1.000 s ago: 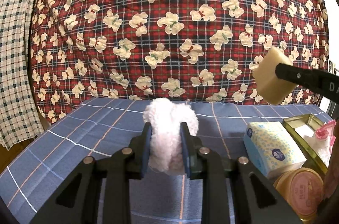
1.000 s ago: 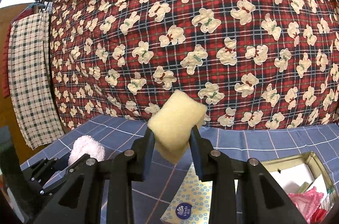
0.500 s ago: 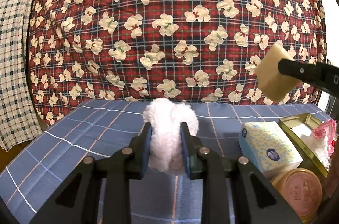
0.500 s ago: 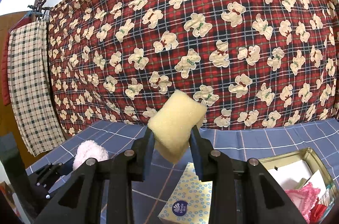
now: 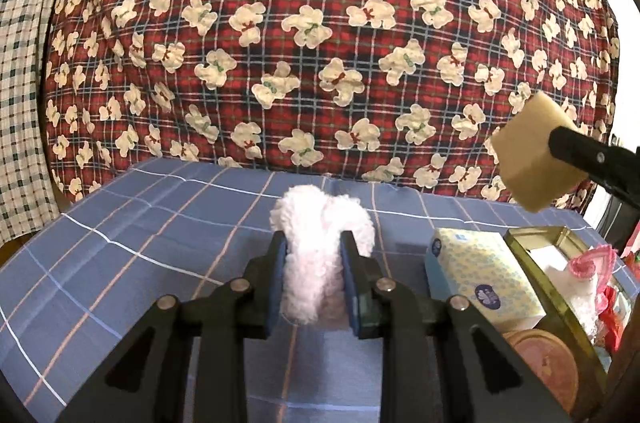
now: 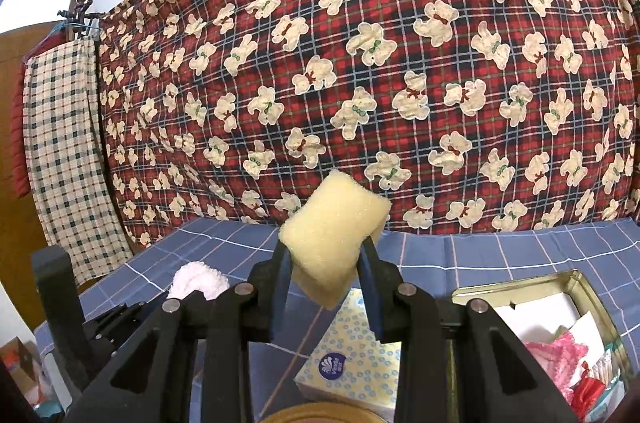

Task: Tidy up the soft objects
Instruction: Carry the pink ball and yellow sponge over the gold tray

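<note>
While the left gripper (image 5: pixel 314 277) squeezes a fluffy puff (image 5: pixel 320 263), right fingers (image 6: pixel 280 287) clamp a sponge (image 6: pixel 334 237).

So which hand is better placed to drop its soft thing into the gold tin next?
Probably right: the right gripper holds the yellow sponge near the gold tin; the left gripper's pink fluffy cloth is farther.

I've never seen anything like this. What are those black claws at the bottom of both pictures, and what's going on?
There is no robot here: a person holds a two-fingered clamp in each hand, and each clamp carries a camera looking along its fingers. One picture comes from the left gripper, shut on a fluffy pink-white puff. The other comes from the right gripper, shut on a yellow sponge. Below them, on a blue checked cloth, are a tissue pack and a gold tin holding pink things.
</note>
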